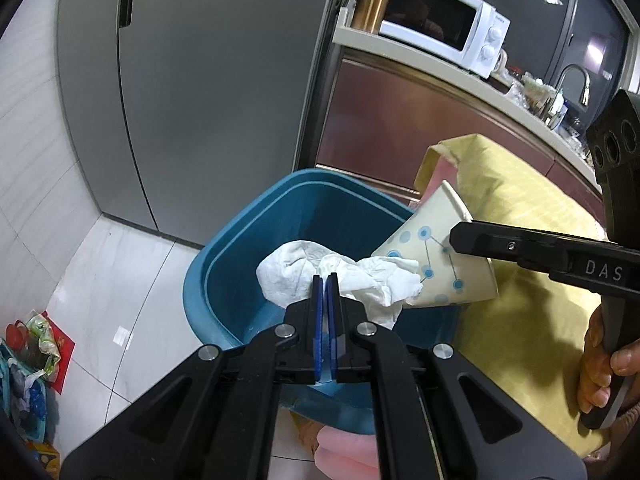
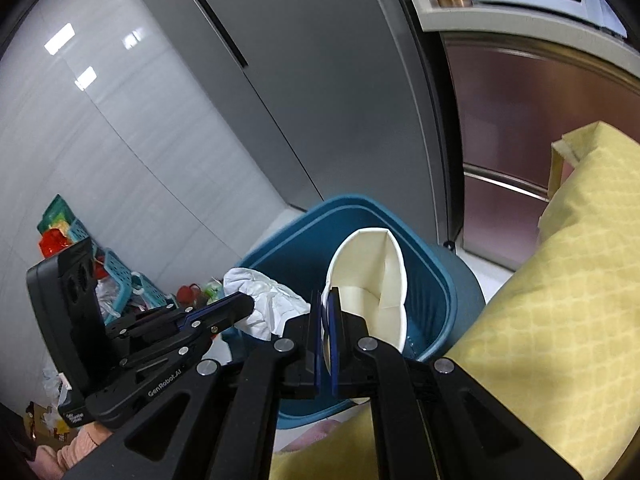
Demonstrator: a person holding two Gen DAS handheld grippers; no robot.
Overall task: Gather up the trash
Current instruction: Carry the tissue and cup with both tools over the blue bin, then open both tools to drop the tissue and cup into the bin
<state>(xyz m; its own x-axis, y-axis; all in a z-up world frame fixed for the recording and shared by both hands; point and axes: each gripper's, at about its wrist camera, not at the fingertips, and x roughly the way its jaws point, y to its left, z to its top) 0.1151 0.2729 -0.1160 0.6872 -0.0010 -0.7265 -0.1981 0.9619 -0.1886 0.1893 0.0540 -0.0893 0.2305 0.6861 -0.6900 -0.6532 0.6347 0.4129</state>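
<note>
Two pieces of trash: a crumpled white paper tissue [image 1: 340, 280] and a flattened white paper cup with blue dots [image 1: 436, 264], both held up over the mouth of the bin, neither released.
Tissue: pinched at one fold between the closed blue-padded fingers of the left gripper [image 1: 325, 280], the loose bulk drooping toward the bin's hollow, so that letting go should drop it straight in.
Cup: clamped by its wall in the right gripper [image 2: 327, 300], whose jaws are closed on the thin paper; the open mouth tips toward the bin, and the squeeze has creased the rim out of round.
Bin: a blue ribbed plastic wastebasket [image 1: 240, 240] standing on the pale tiled floor [image 1: 120, 280], directly below both loads; what already lies inside cannot be made out.
Placement: the basket sits just beside a table draped in a yellow checked cloth [image 1: 520, 220], presumably where the trash was gathered, keeping the carry short.
Person: a hand [image 1: 600, 364] wraps the right gripper's handle at the frame's edge.
Backdrop: a grey steel refrigerator [image 1: 200, 80] behind the bin; a white microwave [image 1: 440, 28] on the counter above.
Stage: by appearance, the moment before release.
</note>
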